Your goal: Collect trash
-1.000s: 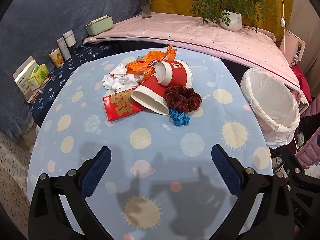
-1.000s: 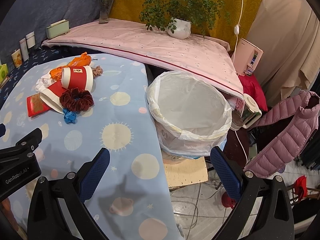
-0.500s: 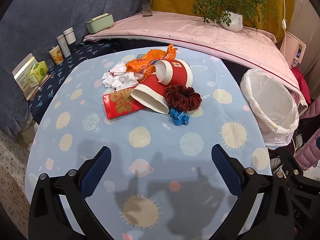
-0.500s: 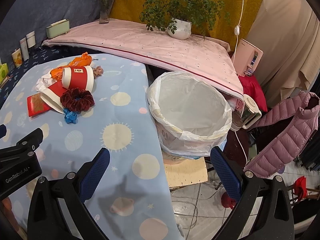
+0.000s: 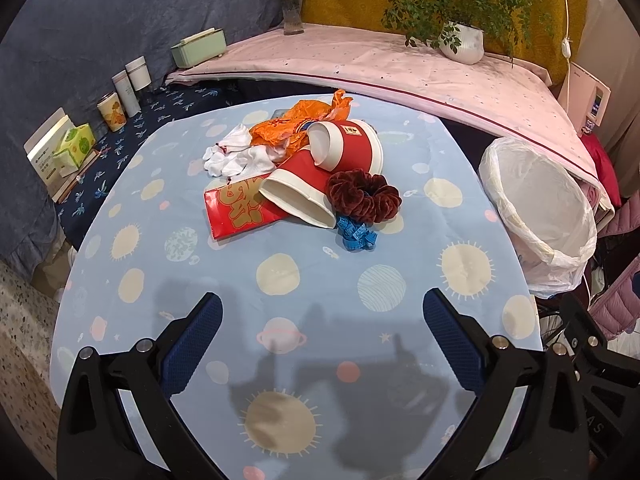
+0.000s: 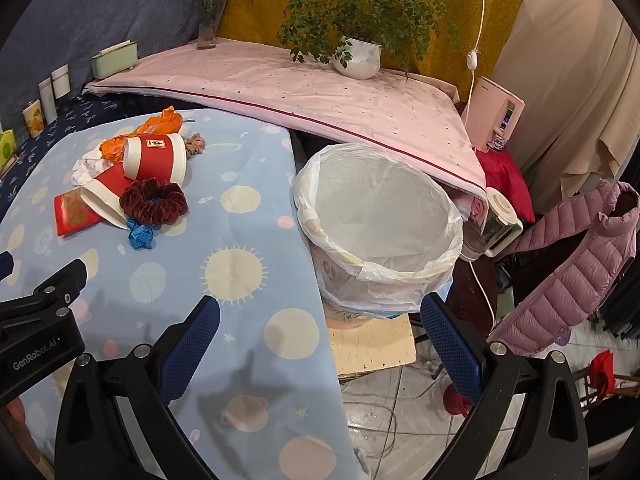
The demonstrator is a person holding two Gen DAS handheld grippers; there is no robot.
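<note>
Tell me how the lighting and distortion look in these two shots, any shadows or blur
Left wrist view: sharp and evenly lit; dark shadows of both grippers fall on the tablecloth just ahead of the left gripper; the fisheye bends the table edge. Right wrist view: also sharp; the shelf bows, the bin liner is bright but not blown out, and the corners go black.

Cups [image 5: 320, 176] on table [image 5: 280, 360] (bin [image 5: 540, 200] right)

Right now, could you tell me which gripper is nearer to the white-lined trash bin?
Right. The right gripper hovers at the table edge just before the white-lined trash bin; the left gripper sits farther left, facing the trash pile.
</note>
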